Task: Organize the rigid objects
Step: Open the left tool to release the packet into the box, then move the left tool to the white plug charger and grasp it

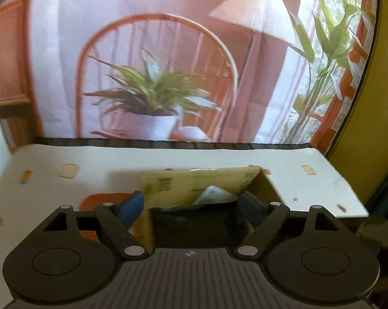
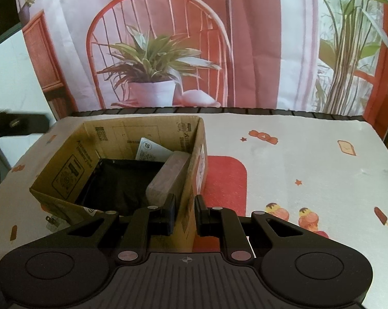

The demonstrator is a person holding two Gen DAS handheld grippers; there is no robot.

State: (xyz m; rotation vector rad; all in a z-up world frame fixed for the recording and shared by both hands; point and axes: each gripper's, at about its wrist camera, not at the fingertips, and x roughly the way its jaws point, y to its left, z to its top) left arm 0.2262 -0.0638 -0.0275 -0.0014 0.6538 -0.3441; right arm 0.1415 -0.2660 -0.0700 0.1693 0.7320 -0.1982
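Cardboard box (image 2: 116,159) holds wrapped block (image 2: 168,177), leaflet (image 2: 150,152).

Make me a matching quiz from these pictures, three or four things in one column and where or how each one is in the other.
Things:
1. left gripper
2. right gripper
3. brown block
4. red mat

States:
A. shut on the cardboard box wall
B. lies flat on the tablecloth beside the box
C. open, nothing between its fingers
D. leans inside the box

Pairs: 1-C, 2-A, 3-D, 4-B
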